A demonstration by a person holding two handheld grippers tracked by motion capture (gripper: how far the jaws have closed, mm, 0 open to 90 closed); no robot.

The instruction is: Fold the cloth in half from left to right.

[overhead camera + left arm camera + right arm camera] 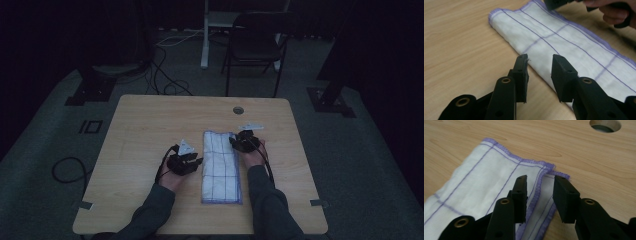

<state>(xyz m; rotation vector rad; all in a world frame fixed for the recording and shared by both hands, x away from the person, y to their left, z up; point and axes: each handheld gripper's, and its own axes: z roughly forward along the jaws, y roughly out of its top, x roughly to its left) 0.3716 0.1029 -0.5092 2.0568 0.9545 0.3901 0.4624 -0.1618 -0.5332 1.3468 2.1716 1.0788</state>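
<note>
Cloth: a folded white cloth with thin purple grid lines and a purple stitched hem [221, 167] lies flat as a long strip on the light wooden tabletop [145, 130], between the two hands.
Left hand-held gripper: the left hand-held gripper [196, 162] sits just beside the cloth's long left edge, about midway along it. In the left gripper view [539, 75] its black jaws stand apart with nothing between them; the cloth's folded edge [554, 50] runs just ahead of the tips, and bare wood shows in the gap.
Right hand-held gripper: the right hand-held gripper [233, 141] is at the cloth's far right corner. In the right gripper view [539, 195] its jaws are spread, one over the white cloth, the other over its lower layer near the wood, with the purple hem of the upper layer [537, 187] running up through the gap. I cannot tell whether the tips touch the fabric.
Beyond the right hand-held gripper: a round hole in the tabletop [605, 125] lies farther out, well apart from the cloth corner.
Room: a dark folding chair [255, 45] stands on the floor past the tabletop's far edge.
</note>
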